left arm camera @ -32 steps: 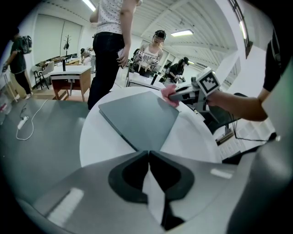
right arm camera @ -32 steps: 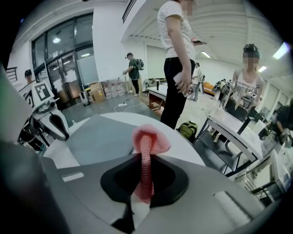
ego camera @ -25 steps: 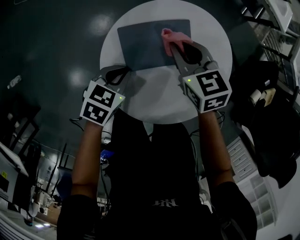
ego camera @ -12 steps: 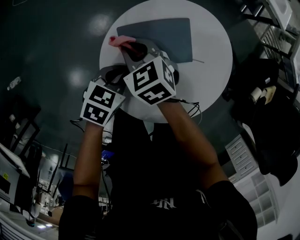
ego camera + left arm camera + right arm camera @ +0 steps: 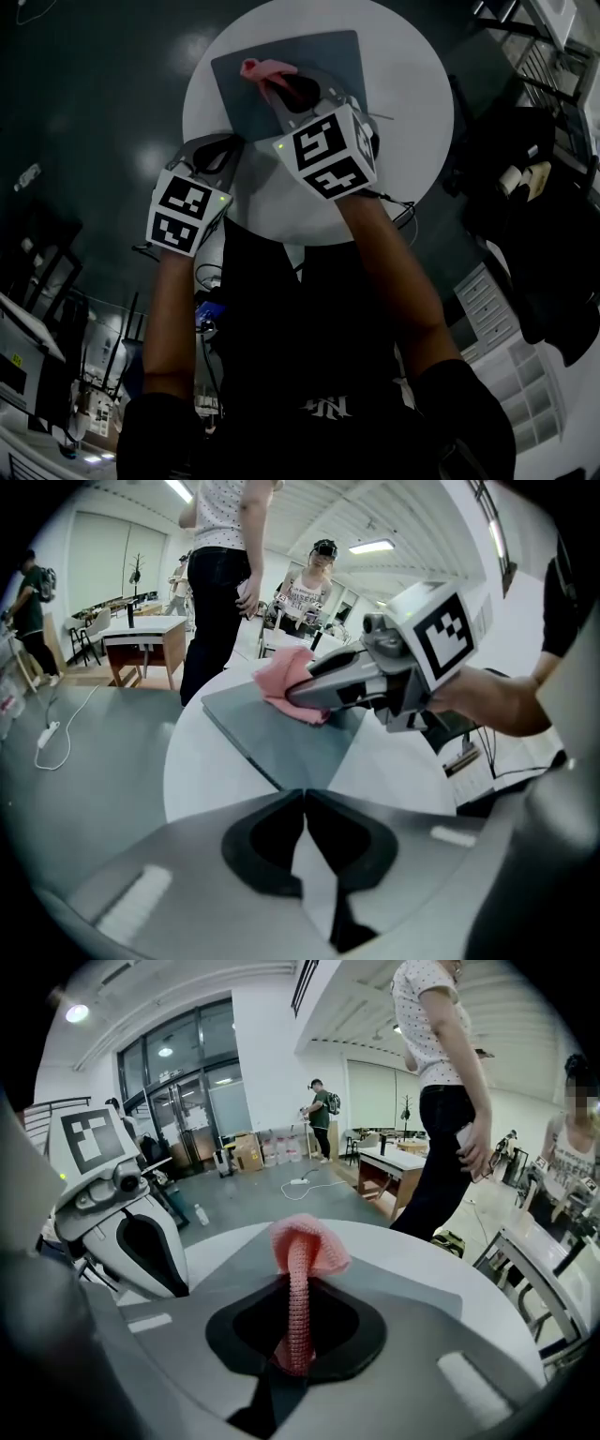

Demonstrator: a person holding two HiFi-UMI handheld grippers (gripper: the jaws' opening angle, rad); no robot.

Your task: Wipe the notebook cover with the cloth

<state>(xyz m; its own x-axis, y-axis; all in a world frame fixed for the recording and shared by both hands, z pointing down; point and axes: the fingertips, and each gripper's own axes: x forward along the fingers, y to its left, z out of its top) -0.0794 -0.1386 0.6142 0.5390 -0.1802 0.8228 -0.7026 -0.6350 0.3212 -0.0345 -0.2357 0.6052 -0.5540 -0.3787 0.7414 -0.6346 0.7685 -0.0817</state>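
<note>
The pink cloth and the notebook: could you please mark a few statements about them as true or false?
1. The right tongs are shut on the pink cloth. True.
2. The left tongs hold a corner of the cloth. False: they are shut on nothing.
3. The cloth rests on the grey notebook. True.
4. The notebook lies on a square wooden table. False: it lies on a round white table.
</note>
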